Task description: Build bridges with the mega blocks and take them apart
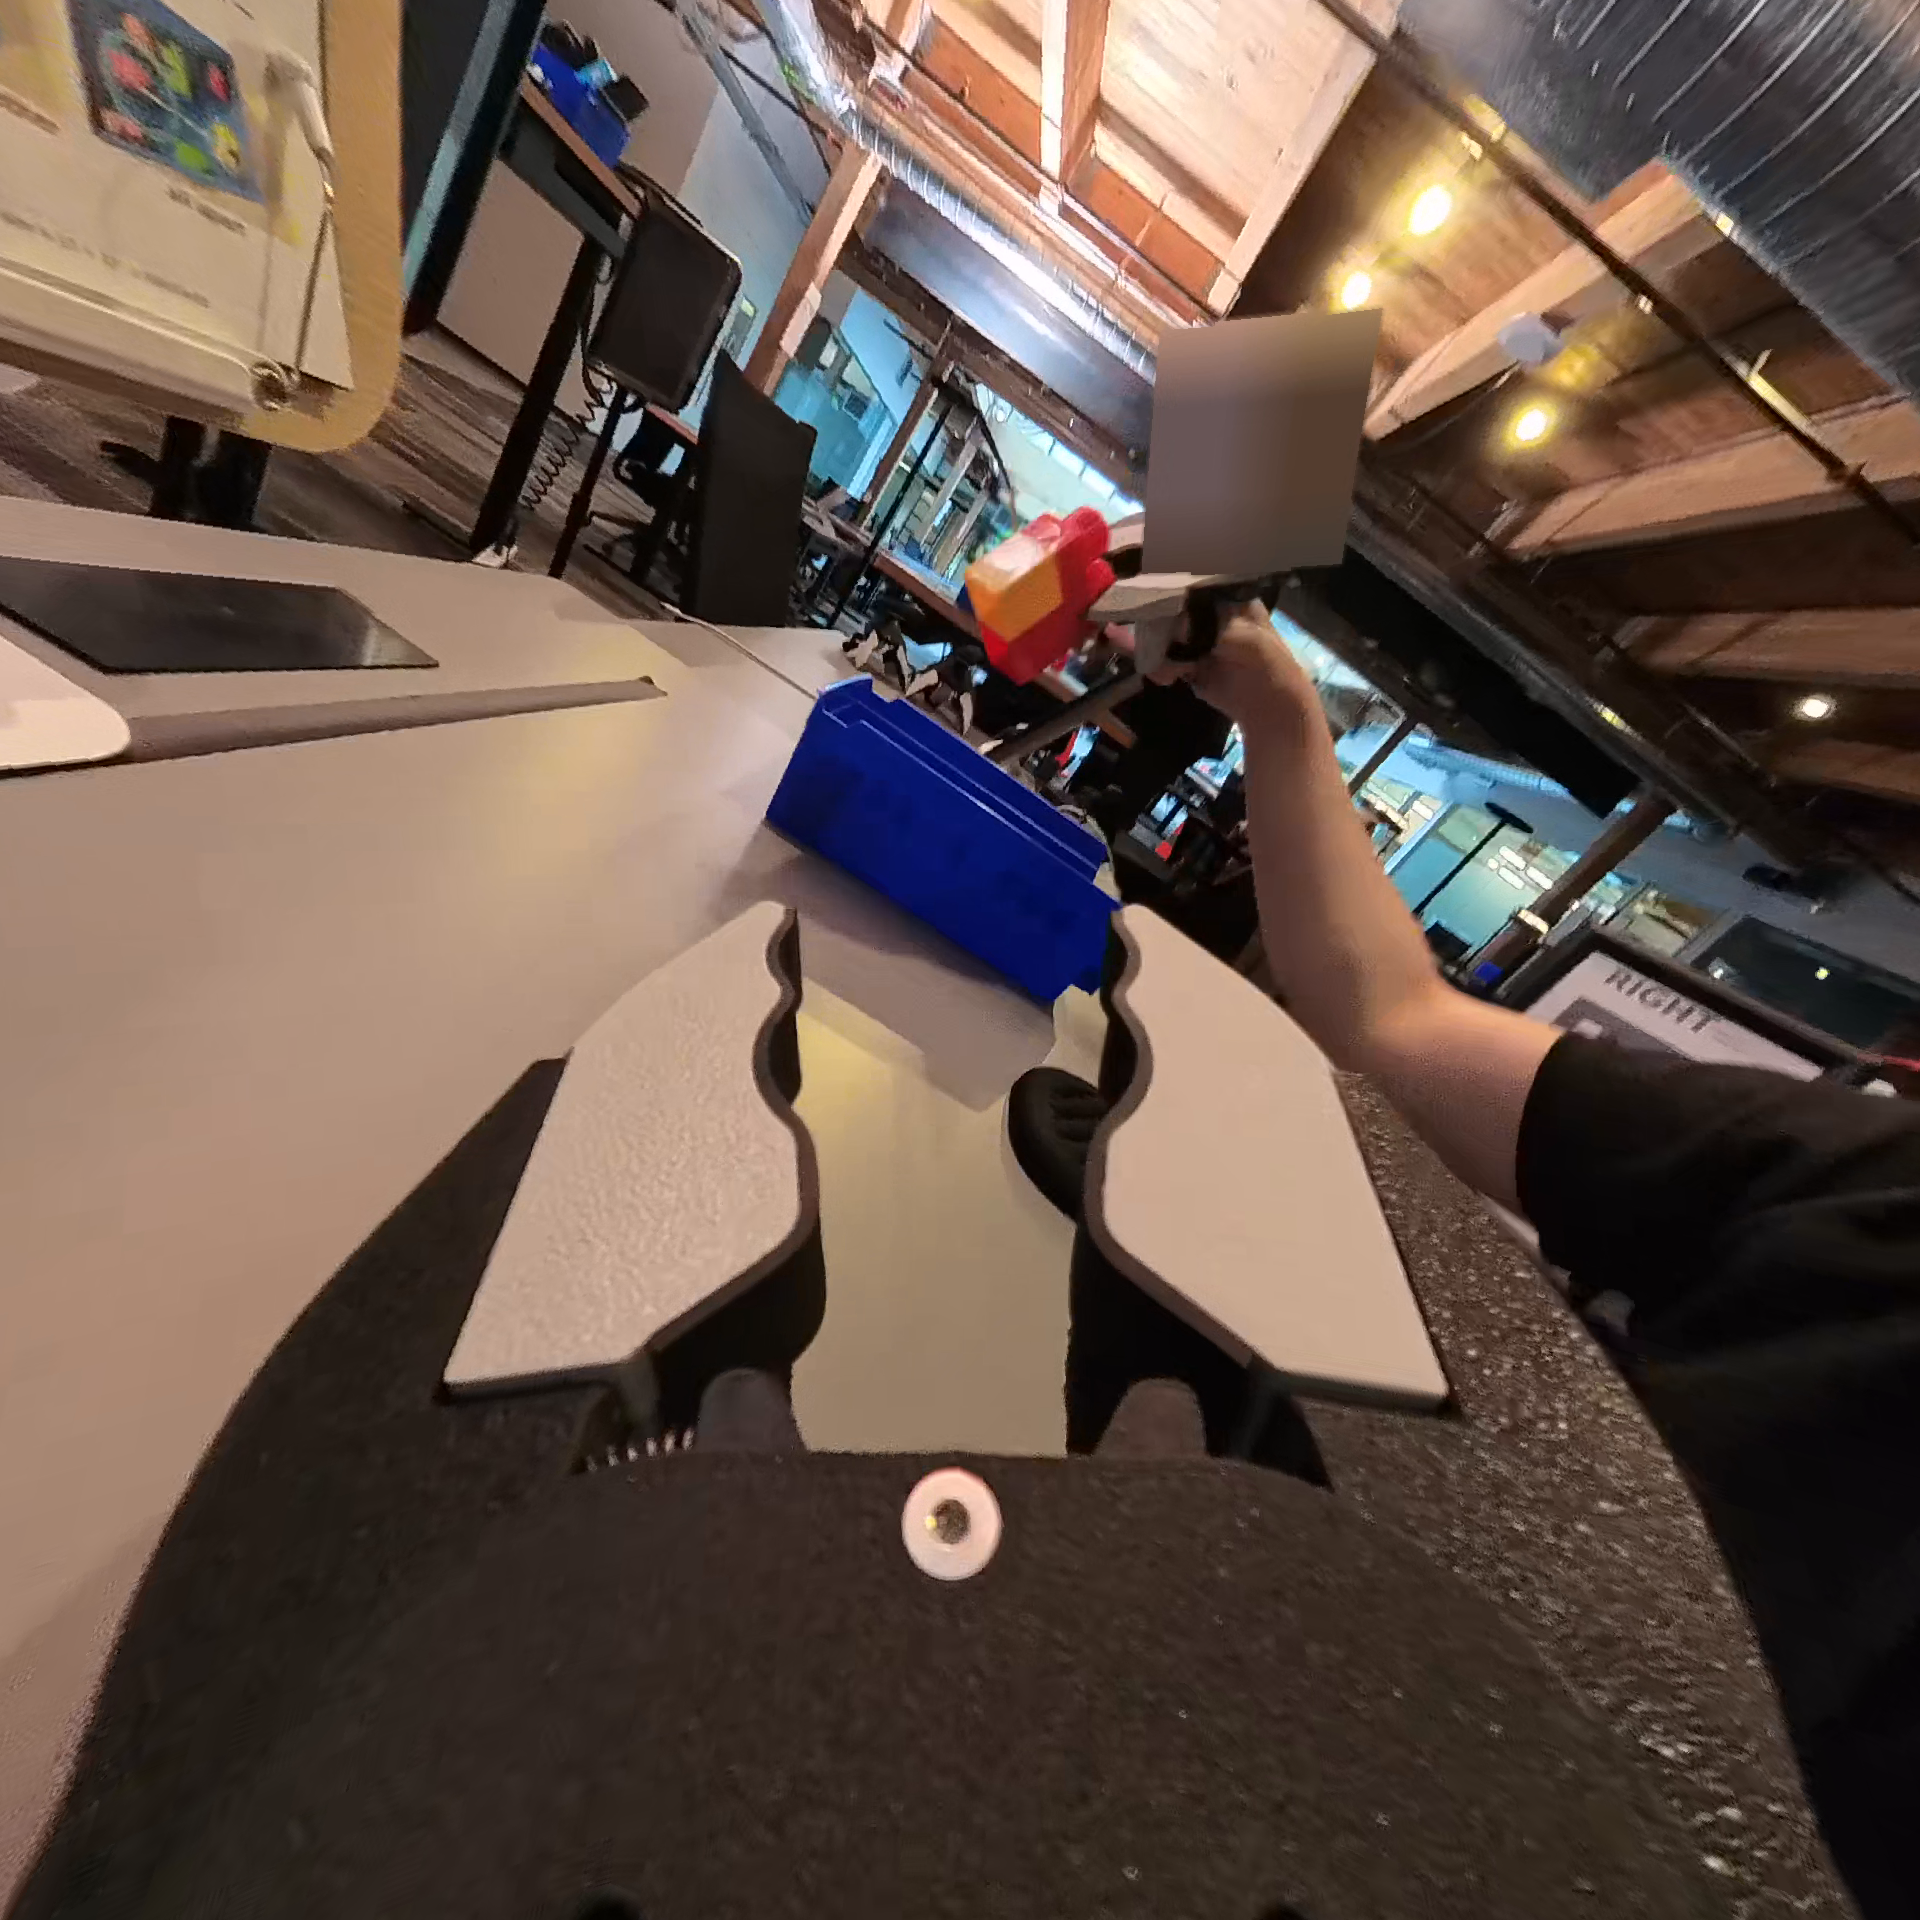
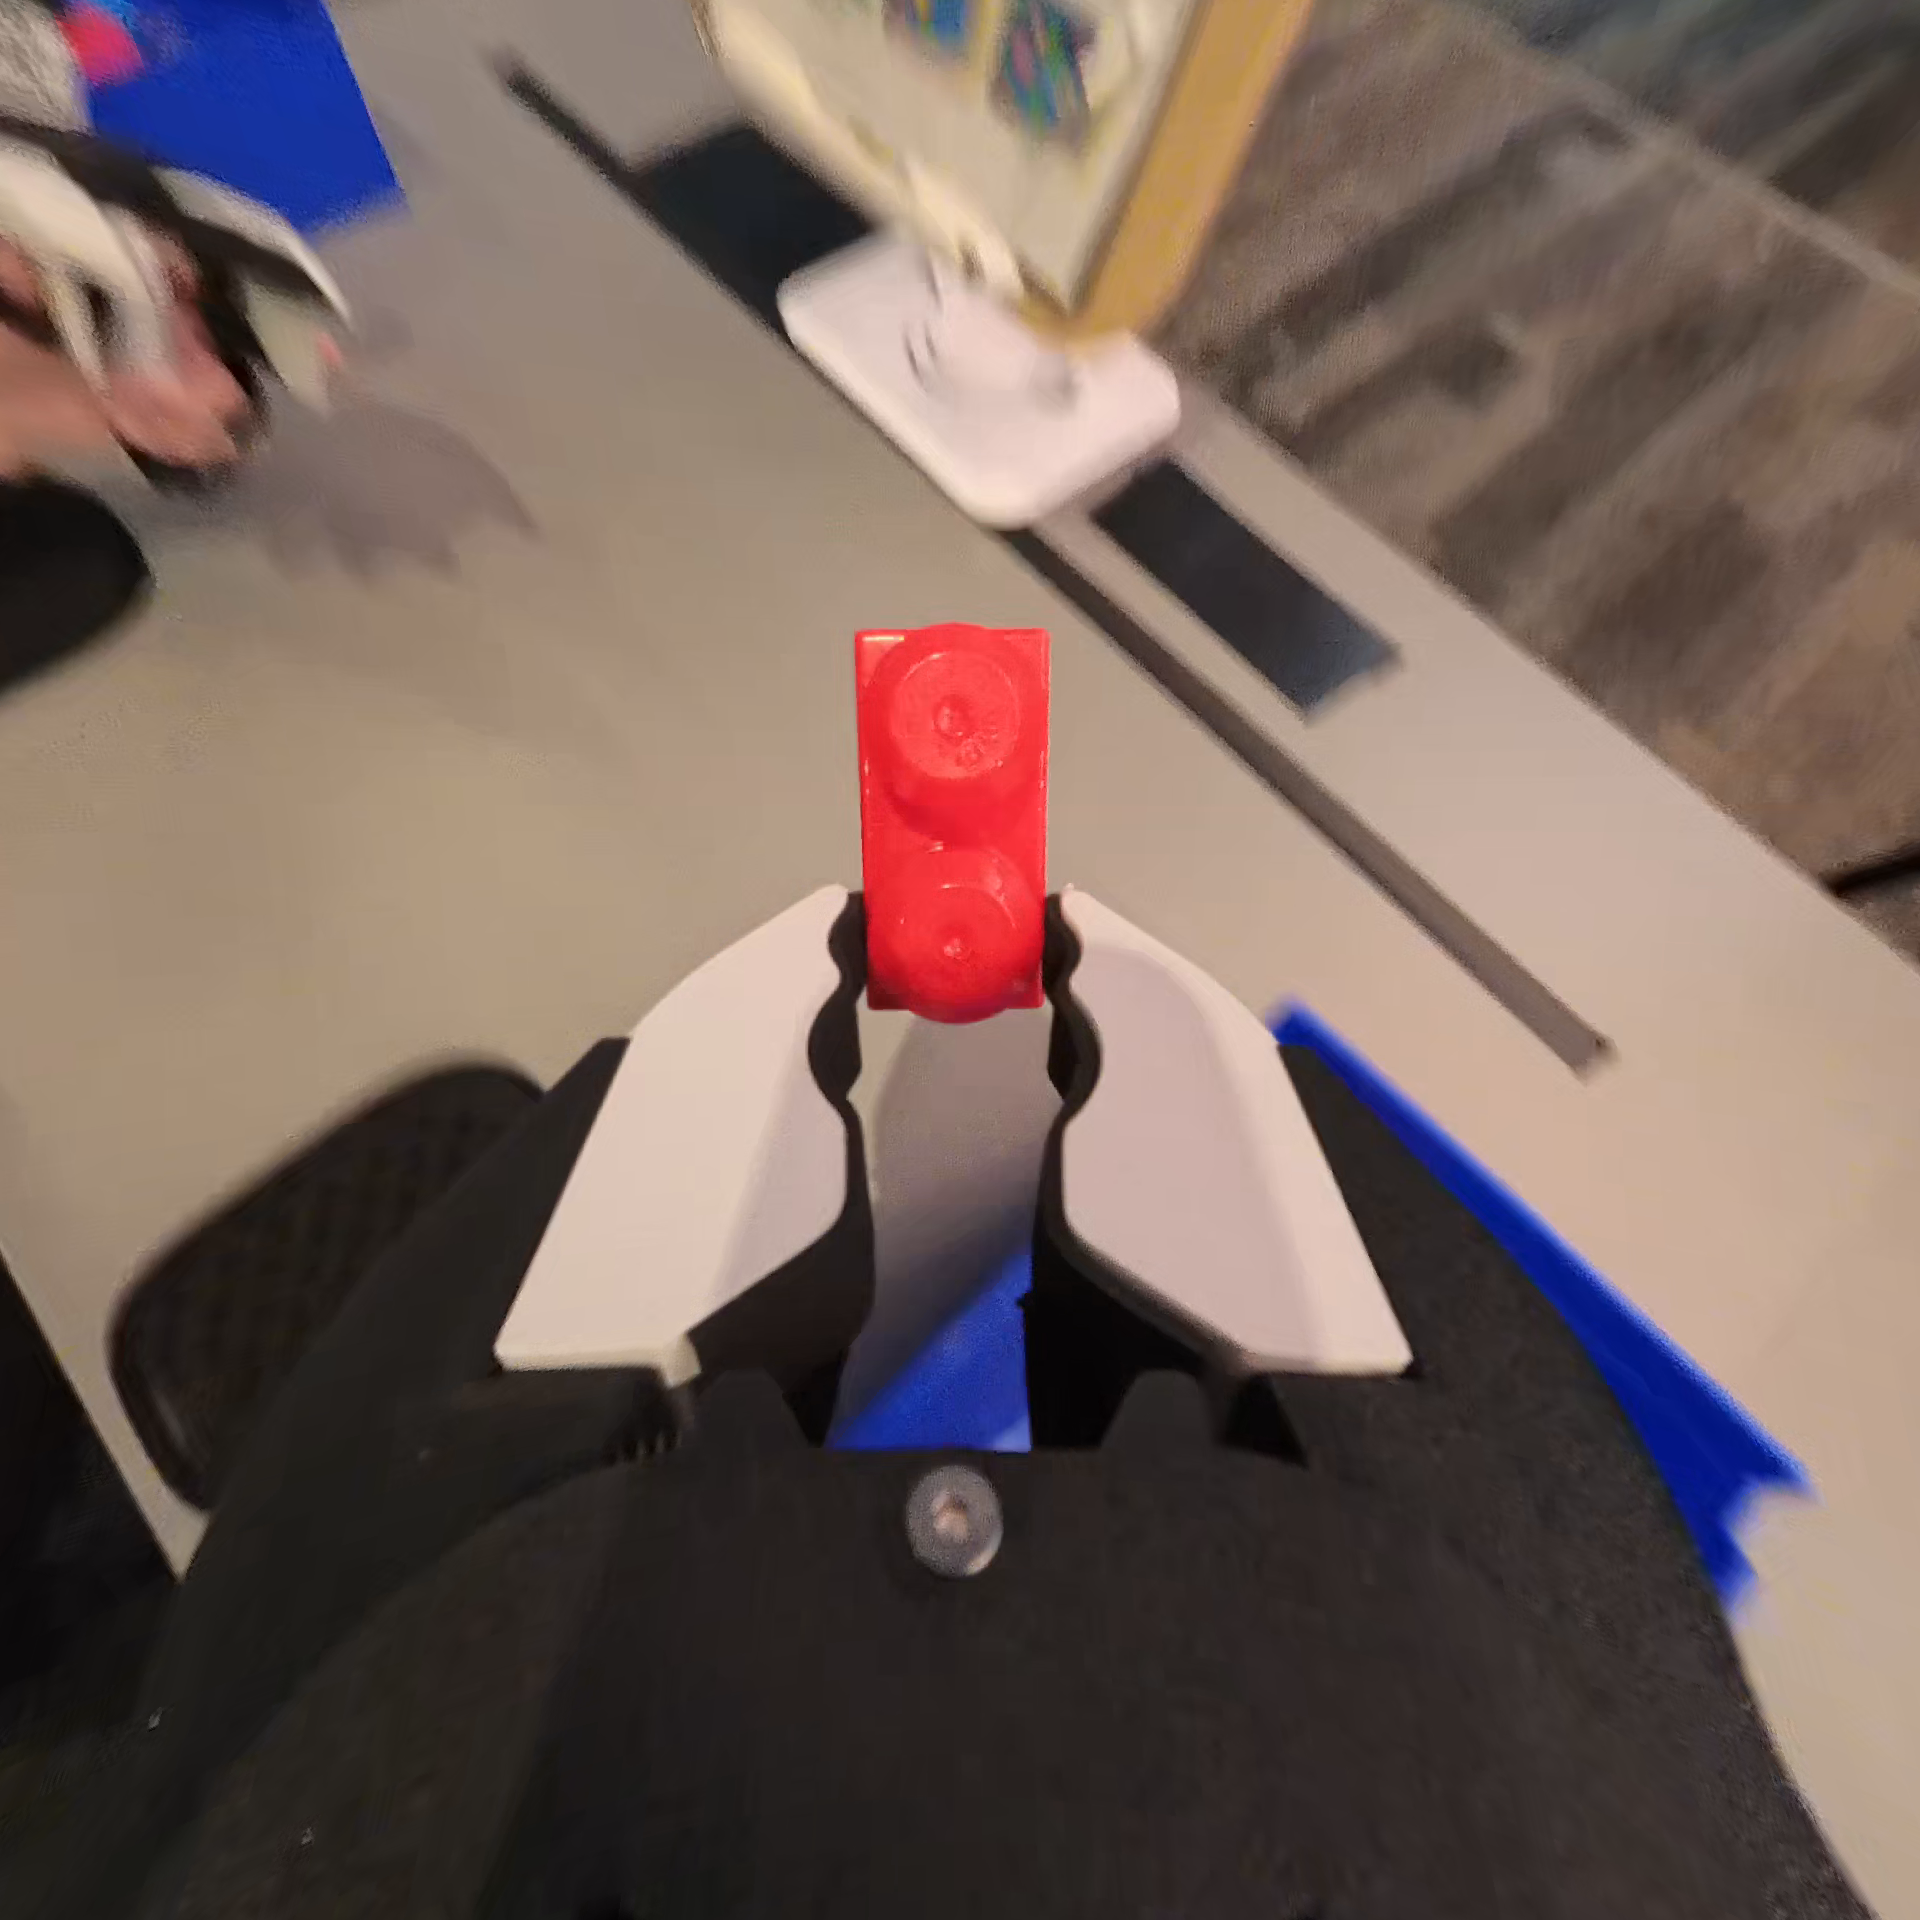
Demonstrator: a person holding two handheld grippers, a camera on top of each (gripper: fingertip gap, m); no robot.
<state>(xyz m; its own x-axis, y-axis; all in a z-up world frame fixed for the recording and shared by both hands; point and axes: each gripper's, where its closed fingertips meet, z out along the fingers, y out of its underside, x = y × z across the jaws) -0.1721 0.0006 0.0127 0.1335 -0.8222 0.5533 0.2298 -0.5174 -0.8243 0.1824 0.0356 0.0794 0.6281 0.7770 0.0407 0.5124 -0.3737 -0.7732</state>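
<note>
Risk: Because my right gripper [image 2: 951, 930] pinches only the near end of the stubby red plastic two-stud block [image 2: 951, 821], a jolt could lever it loose.
Cause: most of its length overhangs the tips (the view is smeared by motion).
Block: raised clear above the grey table [image 1: 364, 883], an orange piece [image 1: 1023, 587] seemingly stuck under it.
Left gripper [image 1: 951, 940]: spread apart, empty, low over the table.
Blue plastic bin [image 1: 935, 831]: just ahead of it.

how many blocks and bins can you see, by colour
red blocks: 1, held up off the table by the right gripper (red block)
orange blocks: 1, stuck to the red one (orange block)
blue bins: 1 (blue bin)
total: 3
</note>
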